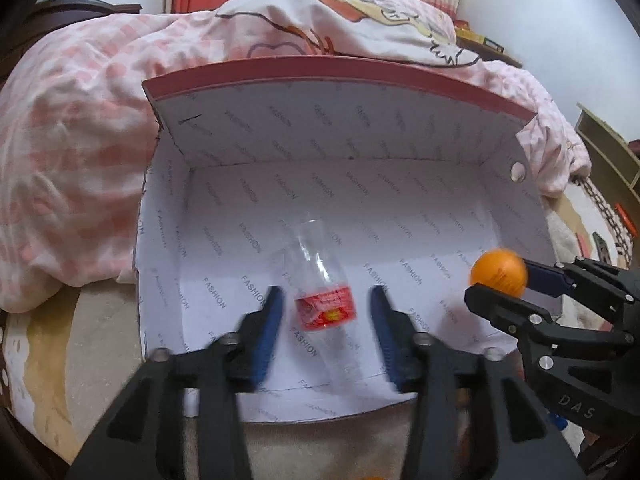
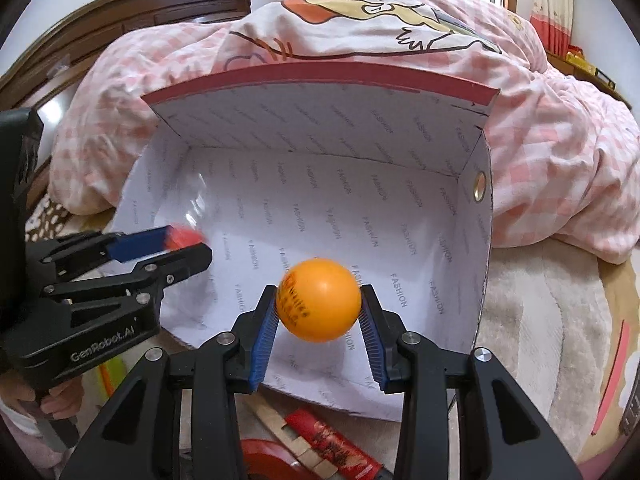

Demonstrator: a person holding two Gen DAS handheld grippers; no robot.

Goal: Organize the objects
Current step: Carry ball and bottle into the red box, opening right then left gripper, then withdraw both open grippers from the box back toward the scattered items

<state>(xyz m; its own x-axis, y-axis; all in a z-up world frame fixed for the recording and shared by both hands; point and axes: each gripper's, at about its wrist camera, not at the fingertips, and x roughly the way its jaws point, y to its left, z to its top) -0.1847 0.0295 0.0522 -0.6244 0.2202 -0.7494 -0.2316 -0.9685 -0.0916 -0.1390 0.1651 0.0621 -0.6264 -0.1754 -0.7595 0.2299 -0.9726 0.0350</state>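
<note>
An open white cardboard box (image 1: 224,264) with a red-edged lid and "FASHION" print lies on the bed. A clear plastic bottle (image 1: 325,312) with a red label is blurred over the box floor, between the fingers of my left gripper (image 1: 326,296). Its blue pads stand apart from the bottle on both sides, so the gripper is open. In the right wrist view the left gripper (image 2: 202,246) shows at the left with the red label (image 2: 182,238) at its tips. My right gripper (image 2: 319,292) is shut on an orange ball (image 2: 319,299) above the box's front part. The ball (image 1: 498,274) also appears at the right in the left wrist view.
A pink checked quilt (image 1: 80,152) is heaped behind and around the box. A dark wooden headboard (image 2: 120,20) stands at the back left. Red packets and wooden sticks (image 2: 320,444) lie in front of the box. A person's hand (image 2: 56,400) holds the left gripper.
</note>
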